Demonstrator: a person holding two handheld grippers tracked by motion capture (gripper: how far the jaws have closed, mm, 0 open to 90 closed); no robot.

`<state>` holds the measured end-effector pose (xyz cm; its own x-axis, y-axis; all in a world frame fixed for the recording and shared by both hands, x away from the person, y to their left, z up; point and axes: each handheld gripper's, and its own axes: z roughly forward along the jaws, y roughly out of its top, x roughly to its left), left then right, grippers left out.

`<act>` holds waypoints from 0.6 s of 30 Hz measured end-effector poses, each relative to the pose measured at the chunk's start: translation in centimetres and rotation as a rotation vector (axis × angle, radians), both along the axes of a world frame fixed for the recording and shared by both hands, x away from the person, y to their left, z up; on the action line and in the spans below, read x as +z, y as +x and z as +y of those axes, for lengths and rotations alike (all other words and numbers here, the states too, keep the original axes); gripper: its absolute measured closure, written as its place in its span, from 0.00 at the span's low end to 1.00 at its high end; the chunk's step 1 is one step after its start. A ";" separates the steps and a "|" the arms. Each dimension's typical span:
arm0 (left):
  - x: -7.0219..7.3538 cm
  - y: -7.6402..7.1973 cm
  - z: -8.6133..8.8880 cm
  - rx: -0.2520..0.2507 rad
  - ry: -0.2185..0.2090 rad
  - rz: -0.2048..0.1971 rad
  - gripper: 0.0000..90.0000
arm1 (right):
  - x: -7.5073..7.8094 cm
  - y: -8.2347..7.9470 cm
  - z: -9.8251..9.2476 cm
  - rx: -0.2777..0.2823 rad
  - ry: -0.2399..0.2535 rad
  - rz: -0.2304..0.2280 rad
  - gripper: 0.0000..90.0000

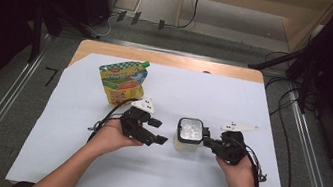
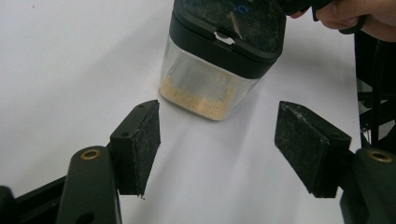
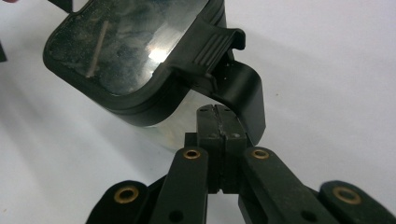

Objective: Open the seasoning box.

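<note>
A clear square container (image 1: 188,135) with a black lid stands on the white sheet mid-table. Pale granules (image 2: 196,100) lie in its bottom. My left gripper (image 1: 158,131) lies just left of it, jaws wide apart and pointed at it. In the left gripper view the container (image 2: 219,56) stands beyond the pads (image 2: 140,144), and nothing is between them. My right gripper (image 1: 206,134) is at the container's right side, shut. In the right gripper view its tips (image 3: 218,112) sit tucked inside the curved black handle (image 3: 243,88) below the lid's ribbed clasp (image 3: 212,44).
A green and yellow spouted pouch (image 1: 123,83) lies at the back left of the white sheet (image 1: 167,174). The sheet covers a wooden table (image 1: 170,59). Metal rails, cables and dark equipment flank both sides.
</note>
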<state>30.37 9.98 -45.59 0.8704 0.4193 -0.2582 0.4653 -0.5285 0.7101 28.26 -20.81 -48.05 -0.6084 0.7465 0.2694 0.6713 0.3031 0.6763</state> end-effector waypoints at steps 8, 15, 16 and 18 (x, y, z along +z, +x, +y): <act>0.1 0.5 -0.9 -0.015 -0.021 -0.016 0.28 | 1.0 -0.2 -1.3 -0.032 0.016 -0.026 1.00; 0.3 1.4 -2.1 -0.040 0.006 -0.010 0.26 | 1.4 0.2 -2.0 -0.066 0.038 -0.042 1.00; 0.3 1.4 -2.3 -0.044 0.008 -0.011 0.25 | 1.5 0.2 -2.0 -0.068 0.042 -0.041 1.00; 0.2 1.4 -2.7 -0.052 0.013 -0.008 0.25 | 1.6 0.3 -2.0 -0.072 0.037 -0.047 1.00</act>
